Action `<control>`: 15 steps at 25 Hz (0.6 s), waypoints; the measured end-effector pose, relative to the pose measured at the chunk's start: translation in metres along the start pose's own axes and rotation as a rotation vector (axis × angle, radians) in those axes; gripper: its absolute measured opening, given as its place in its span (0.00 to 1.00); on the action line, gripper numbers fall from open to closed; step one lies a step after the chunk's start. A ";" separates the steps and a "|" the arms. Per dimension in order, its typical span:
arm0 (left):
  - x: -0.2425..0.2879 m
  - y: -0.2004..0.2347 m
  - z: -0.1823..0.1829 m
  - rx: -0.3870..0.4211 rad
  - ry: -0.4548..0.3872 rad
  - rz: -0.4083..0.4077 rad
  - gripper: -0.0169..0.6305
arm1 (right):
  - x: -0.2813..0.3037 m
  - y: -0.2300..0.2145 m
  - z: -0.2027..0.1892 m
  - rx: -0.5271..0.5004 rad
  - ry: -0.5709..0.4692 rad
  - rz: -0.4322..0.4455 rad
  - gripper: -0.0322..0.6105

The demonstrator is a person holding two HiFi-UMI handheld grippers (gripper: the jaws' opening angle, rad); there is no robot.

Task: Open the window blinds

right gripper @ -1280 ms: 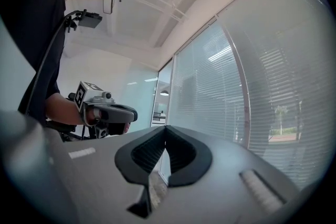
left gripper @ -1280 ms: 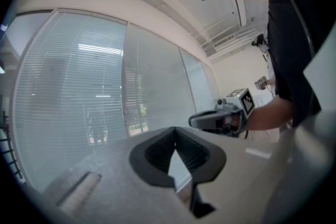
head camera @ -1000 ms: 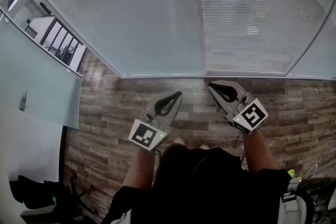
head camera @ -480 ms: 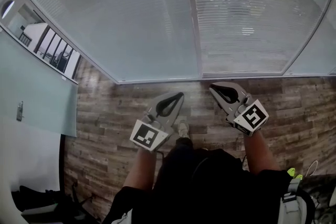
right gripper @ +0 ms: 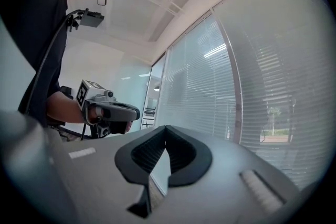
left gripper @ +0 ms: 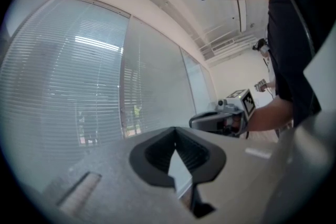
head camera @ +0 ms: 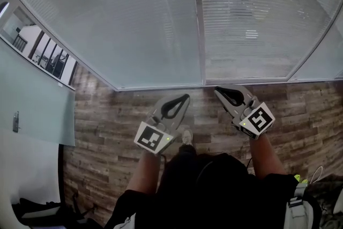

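White blinds (head camera: 123,24) ahead look light and easily bent. Left gripper (head camera: 184,97) and right gripper (head camera: 218,90) are pressed together, empty. No cord visible to grab.

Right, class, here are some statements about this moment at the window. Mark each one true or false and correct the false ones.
1. The left gripper and the right gripper both have their jaws together and hold nothing. True.
2. The blinds are pulled up, leaving bare glass. False: lowered slats cover the panes.
3. The floor looks like wood planks. True.
4. The left gripper touches the blinds. False: it is held short of the window.
5. A vertical frame post separates two panes. True.
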State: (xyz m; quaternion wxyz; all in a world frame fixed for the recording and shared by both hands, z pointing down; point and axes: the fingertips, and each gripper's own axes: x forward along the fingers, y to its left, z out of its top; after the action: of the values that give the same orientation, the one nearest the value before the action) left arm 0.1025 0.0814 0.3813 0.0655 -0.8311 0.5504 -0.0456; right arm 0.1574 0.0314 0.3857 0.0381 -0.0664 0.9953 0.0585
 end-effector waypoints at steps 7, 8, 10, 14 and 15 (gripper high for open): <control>0.018 0.056 -0.004 -0.007 -0.005 -0.017 0.03 | 0.044 -0.032 -0.006 0.004 0.026 -0.024 0.06; 0.020 0.063 -0.004 -0.008 -0.007 -0.022 0.03 | 0.050 -0.036 -0.004 -0.001 0.024 -0.031 0.06; 0.024 0.076 -0.005 -0.014 -0.008 -0.034 0.03 | 0.061 -0.044 0.000 -0.012 0.012 -0.043 0.06; 0.037 0.099 -0.008 -0.019 -0.019 -0.062 0.03 | 0.082 -0.063 0.002 -0.031 0.018 -0.070 0.06; 0.041 0.105 -0.009 -0.019 -0.022 -0.069 0.03 | 0.086 -0.067 0.001 -0.033 0.023 -0.076 0.06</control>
State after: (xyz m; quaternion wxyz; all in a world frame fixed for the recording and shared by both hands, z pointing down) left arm 0.0220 0.0032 0.3734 0.0622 -0.8506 0.5211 -0.0334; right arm 0.0811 -0.0457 0.3704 0.0280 -0.1053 0.9914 0.0727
